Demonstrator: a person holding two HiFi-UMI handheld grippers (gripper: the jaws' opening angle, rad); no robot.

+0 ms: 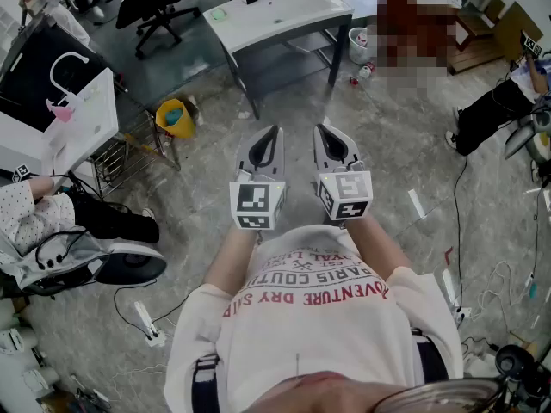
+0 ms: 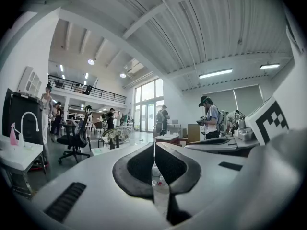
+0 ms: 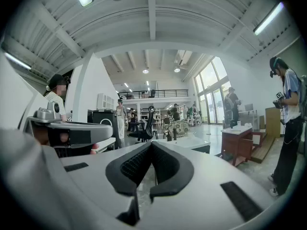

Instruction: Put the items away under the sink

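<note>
The white sink (image 1: 277,11) on its grey frame stands ahead on the floor, with the space under it open. A white container (image 1: 358,44) and small loose items (image 1: 362,72) lie on the floor to its right. My left gripper (image 1: 275,132) and right gripper (image 1: 325,128) are held side by side in front of my chest, pointing toward the sink and well short of it. Both are shut with nothing between the jaws. The left gripper (image 2: 154,147) and the right gripper (image 3: 151,145) show their pads pressed together in their own views.
A yellow bucket (image 1: 175,117) sits on the floor at the left, next to a wire rack (image 1: 129,155) under a second white sink (image 1: 79,120). Office chairs (image 1: 155,7) stand at the back left. A seated person (image 1: 77,218) is at left, another person (image 1: 491,110) at right. Cables (image 1: 516,274) trail at right.
</note>
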